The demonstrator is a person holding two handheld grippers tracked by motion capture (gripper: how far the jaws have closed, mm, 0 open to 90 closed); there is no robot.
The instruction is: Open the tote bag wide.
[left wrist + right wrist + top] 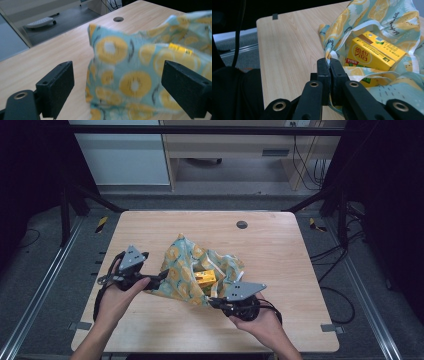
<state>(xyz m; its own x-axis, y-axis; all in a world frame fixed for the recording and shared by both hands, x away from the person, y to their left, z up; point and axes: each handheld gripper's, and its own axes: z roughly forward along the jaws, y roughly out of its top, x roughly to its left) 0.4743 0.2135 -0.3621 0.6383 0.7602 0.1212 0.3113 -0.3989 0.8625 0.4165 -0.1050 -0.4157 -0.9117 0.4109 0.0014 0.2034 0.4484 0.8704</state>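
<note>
While the right gripper [329, 61] is clamped on the white-trimmed rim of the teal lemon-print cloth bag [187, 270] mid-table, a slip drops that edge. Left gripper [117, 87] stands open around the bag's far side, gripping nothing, so a tug could tip the yellow drink carton [372, 51] out onto the wooden table [280, 250].

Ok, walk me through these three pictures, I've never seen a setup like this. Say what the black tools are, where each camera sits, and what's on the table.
A person holds a hand-held two-jaw gripper in each hand. The high view looks down on the wooden table from above the person's side. The other two cameras ride on the grippers and look along their black jaws. On the table lies a lemon-print cloth bag with a yellow drink carton inside. The right gripper is shut on the bag's rim. The left gripper is open, its jaws standing wide on either side of the bag's cloth without pressing on it.
</note>
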